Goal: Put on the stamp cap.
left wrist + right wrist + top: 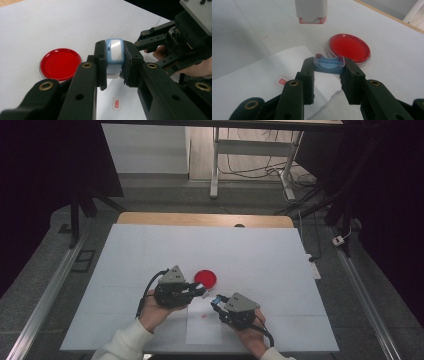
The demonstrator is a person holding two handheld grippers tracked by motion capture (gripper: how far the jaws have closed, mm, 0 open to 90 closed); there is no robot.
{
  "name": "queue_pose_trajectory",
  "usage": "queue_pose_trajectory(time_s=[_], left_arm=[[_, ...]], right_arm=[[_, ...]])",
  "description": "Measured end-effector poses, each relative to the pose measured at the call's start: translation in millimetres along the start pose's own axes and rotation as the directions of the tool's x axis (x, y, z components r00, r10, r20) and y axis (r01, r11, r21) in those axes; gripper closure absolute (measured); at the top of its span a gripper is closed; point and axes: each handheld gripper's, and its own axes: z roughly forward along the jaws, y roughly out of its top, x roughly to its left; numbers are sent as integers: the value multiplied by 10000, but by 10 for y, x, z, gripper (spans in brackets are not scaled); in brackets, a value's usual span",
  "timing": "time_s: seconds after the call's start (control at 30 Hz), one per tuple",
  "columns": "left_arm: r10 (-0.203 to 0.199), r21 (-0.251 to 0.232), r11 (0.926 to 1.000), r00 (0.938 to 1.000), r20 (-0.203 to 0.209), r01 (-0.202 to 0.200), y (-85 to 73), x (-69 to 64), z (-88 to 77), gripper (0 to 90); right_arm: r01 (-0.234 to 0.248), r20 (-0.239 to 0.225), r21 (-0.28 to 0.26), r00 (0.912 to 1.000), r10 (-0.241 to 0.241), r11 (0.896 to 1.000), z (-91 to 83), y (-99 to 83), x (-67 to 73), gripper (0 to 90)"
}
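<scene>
My left gripper point(115, 65) is shut on a small stamp point(114, 53) with a light blue top and a white body. In the right gripper view the stamp point(311, 11) hangs at the top, its red-edged face turned down above the table. My right gripper point(329, 68) is shut on the stamp's blue cap point(329, 64), hollow side up. In the high view the left gripper point(199, 291) and right gripper point(216, 300) point at each other just in front of a round red ink pad point(205, 279). A small red stamp print point(203, 317) marks a white sheet point(204, 330).
The white table cover point(150, 250) spreads wide around the hands. The sheet lies at the table's near edge between the forearms. The red ink pad point(349, 47) sits just beyond the cap. A wooden table edge point(200, 219) runs along the far side.
</scene>
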Motion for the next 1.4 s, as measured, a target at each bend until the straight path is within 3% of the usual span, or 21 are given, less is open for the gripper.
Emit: queue_pose_trajectory(time_s=[0.3,1.4], left_arm=[[-39,-44,10000,10000,2,39,-5,-14,19,747],[-459,-24,9989,9988,148,459,-29,-75,143,748]], right_arm=[[138,-28,-36,9999,-138,9999,91,35,106,646],[226,755,-214,9969,-209,9995,107,81,165,646]])
